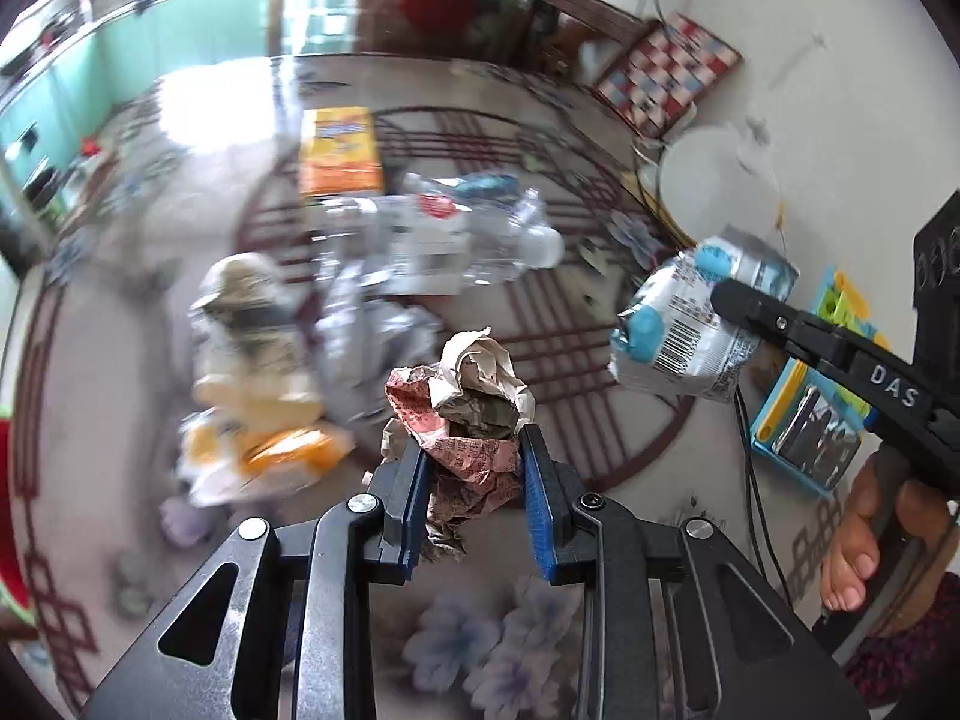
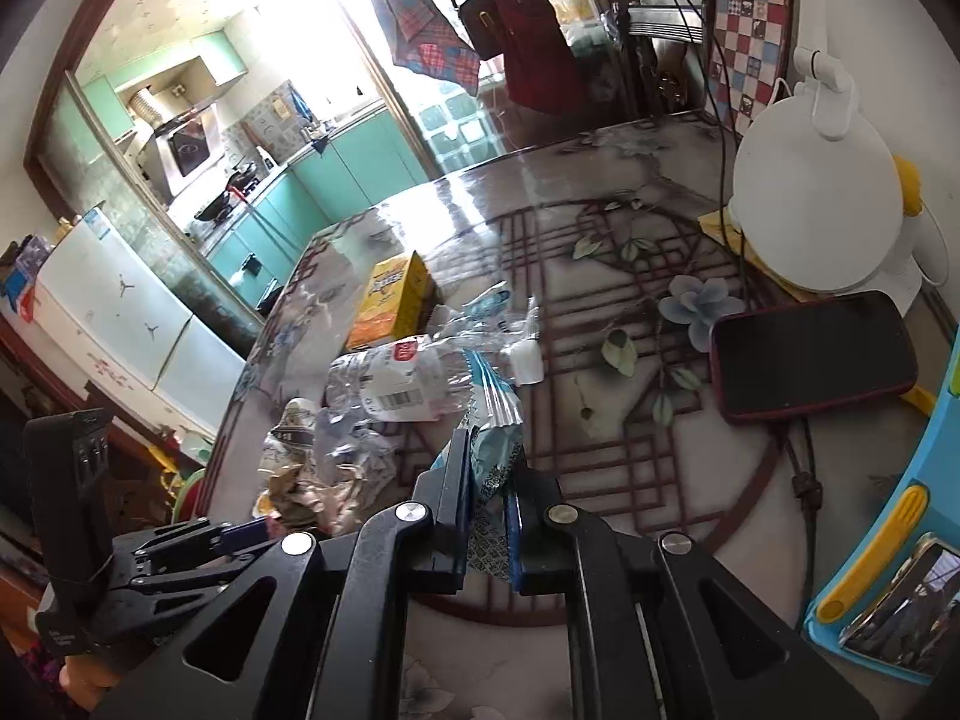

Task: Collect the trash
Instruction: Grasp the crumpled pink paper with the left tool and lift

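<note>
Two views, left wrist first: your left gripper (image 1: 474,462) is clamped on a crumpled paper wad (image 1: 468,408), its long axis running toward 12 o'clock past the fingertips. At 3 o'clock your right gripper (image 1: 729,300) pinches a blue-white wrapper (image 1: 678,324). Right wrist view: the blue-white wrapper (image 2: 495,420) stands upright between closed jaws, pointing to 12. Ahead lie a crushed plastic bottle (image 2: 396,381) and orange box (image 2: 390,300); a phone (image 2: 810,354) sits at 2 o'clock on the table (image 2: 600,276)

R gripper (image 2: 489,480) clamps blue-white wrapper (image 2: 493,420) above table (image 2: 690,468) w/ crushed bottle (image 2: 396,381), phone (image 2: 813,354).
</note>
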The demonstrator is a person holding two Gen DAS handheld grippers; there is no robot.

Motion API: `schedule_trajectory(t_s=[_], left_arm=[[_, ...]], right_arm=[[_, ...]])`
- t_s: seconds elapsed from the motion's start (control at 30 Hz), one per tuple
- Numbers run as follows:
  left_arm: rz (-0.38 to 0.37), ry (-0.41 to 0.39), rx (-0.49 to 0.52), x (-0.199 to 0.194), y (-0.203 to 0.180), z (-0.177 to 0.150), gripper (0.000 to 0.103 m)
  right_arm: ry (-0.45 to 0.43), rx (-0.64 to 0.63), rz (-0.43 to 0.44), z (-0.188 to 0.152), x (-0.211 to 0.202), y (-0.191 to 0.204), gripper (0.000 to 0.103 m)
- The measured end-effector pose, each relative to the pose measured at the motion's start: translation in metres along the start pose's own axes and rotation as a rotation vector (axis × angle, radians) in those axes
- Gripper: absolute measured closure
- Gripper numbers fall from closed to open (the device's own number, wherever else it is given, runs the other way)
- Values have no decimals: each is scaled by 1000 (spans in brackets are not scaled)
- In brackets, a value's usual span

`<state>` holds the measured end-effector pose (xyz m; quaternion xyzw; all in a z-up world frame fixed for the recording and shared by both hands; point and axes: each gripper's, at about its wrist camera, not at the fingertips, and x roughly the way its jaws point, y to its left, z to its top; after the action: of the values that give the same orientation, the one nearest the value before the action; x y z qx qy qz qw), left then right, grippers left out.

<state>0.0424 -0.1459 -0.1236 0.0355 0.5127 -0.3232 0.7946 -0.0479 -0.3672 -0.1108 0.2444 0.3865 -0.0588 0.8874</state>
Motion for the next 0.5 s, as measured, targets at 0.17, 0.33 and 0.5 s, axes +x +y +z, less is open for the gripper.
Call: schedule_trajectory(t_s=[0.17, 0.33, 0.5], left_arm=[[58, -46, -54, -15, 18, -9, 76], [78, -62, -136, -33, 46, -24, 76], [101, -71, -168, -46, 72, -34, 76]], right_arm=[[5, -19, 28, -4, 0, 20, 96], [18, -42, 53, -10, 3, 41, 96], [27, -76, 68, -16, 7, 65, 96]])
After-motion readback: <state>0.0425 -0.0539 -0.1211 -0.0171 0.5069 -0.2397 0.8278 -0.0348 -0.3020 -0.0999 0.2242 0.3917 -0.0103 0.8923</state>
